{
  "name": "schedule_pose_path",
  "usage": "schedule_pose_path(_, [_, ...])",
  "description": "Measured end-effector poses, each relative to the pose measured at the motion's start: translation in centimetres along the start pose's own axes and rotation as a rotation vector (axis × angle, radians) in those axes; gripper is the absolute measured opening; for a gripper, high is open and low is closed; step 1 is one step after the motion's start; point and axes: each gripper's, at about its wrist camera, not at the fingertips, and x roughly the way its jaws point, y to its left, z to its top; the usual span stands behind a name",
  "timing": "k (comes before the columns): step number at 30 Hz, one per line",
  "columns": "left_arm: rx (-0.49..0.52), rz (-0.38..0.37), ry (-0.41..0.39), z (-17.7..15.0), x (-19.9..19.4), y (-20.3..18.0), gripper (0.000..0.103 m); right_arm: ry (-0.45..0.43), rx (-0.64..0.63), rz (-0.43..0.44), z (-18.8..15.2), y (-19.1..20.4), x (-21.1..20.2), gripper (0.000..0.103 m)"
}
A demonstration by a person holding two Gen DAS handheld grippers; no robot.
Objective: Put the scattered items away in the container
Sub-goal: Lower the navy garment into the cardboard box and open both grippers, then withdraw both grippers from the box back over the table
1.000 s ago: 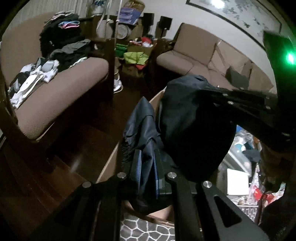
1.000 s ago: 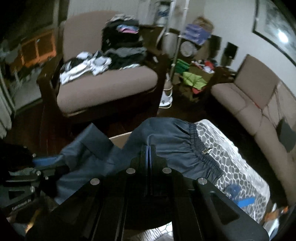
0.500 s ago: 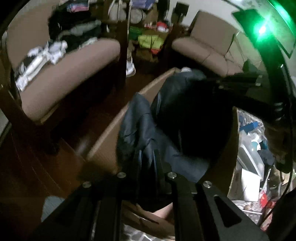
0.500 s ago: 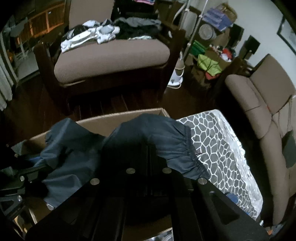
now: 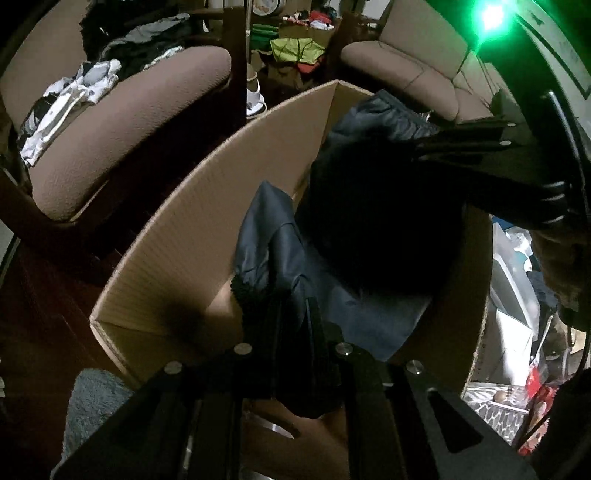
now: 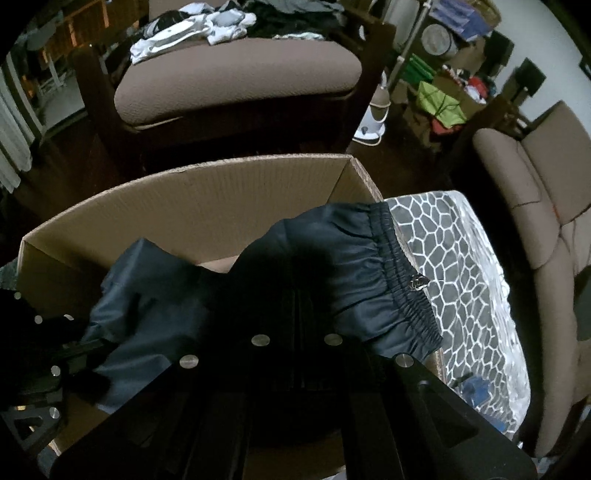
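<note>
A dark navy garment (image 5: pixel 280 251) with an elastic waistband (image 6: pixel 402 291) hangs between both grippers inside an open cardboard box (image 5: pixel 221 206). My left gripper (image 5: pixel 291 306) is shut on one end of the garment, low inside the box. My right gripper (image 6: pixel 295 295) is shut on the waistband end, over the box (image 6: pixel 207 206) near its right wall. The right gripper also shows in the left wrist view (image 5: pixel 461 147), and the left gripper at the left edge of the right wrist view (image 6: pixel 55 354). The fingertips are buried in cloth.
A brown armchair (image 6: pixel 236 74) with a heap of clothes (image 6: pixel 188 26) stands beyond the box. A brown sofa (image 6: pixel 546 192) is at the right. A grey cobble-patterned cloth surface (image 6: pixel 465 280) lies right of the box. Cluttered bags (image 6: pixel 439 99) fill the far corner.
Both grippers have lowered the navy garment down into the cardboard box. The box walls now rise around the garment, and the cameras tilt further downward.
</note>
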Motion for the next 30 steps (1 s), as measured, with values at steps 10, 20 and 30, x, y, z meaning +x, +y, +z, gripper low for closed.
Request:
schedule_pose_path(10, [0.015, -0.015, -0.086, -0.5, -3.0, -0.1, 0.043, -0.031, 0.015, -0.025, 0.1, -0.4, -1.7, 0.019])
schedule_pose_path(20, [0.072, 0.059, -0.345, -0.6, -8.1, -0.8, 0.09, -0.131, 0.041, -0.054, 0.8, -0.2, -5.9, 0.03])
schedule_pose_path(30, [0.09, 0.033, -0.399, -0.8, -9.2, -1.4, 0.09, -0.255, 0.129, -0.221, -3.0, -0.4, -11.4, 0.044])
